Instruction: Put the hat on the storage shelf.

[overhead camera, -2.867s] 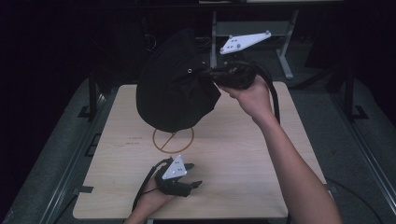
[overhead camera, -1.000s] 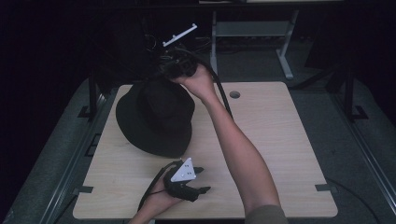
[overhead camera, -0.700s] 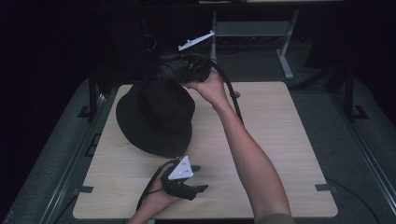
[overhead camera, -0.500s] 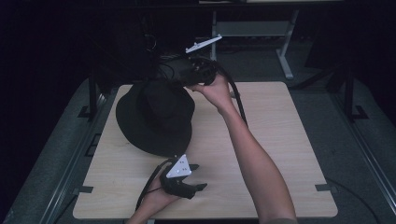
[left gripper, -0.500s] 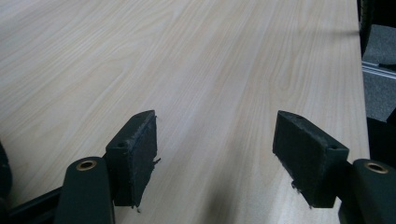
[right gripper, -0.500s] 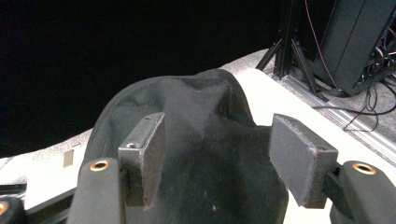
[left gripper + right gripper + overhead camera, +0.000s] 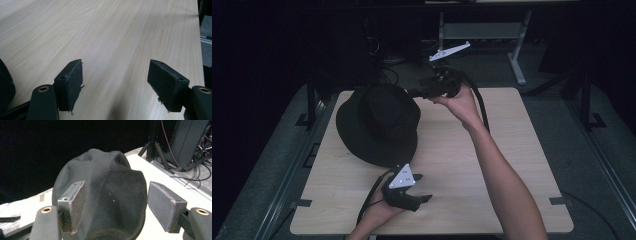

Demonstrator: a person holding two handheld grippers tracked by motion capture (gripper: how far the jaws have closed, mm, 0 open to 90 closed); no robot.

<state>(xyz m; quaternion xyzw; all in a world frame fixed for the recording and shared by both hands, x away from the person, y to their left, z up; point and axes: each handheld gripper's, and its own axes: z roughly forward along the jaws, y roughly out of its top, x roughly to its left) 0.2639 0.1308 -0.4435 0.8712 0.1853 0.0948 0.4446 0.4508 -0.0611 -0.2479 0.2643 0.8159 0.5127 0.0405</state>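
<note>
Resting crown-up on the far left part of the table [image 7: 492, 165], the black hat [image 7: 379, 125] lies with its brim flat on the pale wood. In the right gripper view its dark felt crown [image 7: 105, 192] rises ahead of the two black fingers [image 7: 72, 205], which stand wide apart with nothing between their pads; the hat lies beyond them, not gripped. From above, the right gripper [image 7: 432, 87] hovers at the hat's far right edge, just beside the brim, held by the person's right hand [image 7: 462, 102], with the forearm stretching diagonally across the table.

Near the front edge, the left gripper [image 7: 419, 187] sits low over the wood, just below the hat's near brim, grasped by the left hand [image 7: 379, 212]. In the left gripper view its fingers [image 7: 71, 82] are likewise spread wide over bare wood grain, holding nothing; a sliver of the hat's dark brim [image 7: 5, 85] shows at the left edge.
</note>
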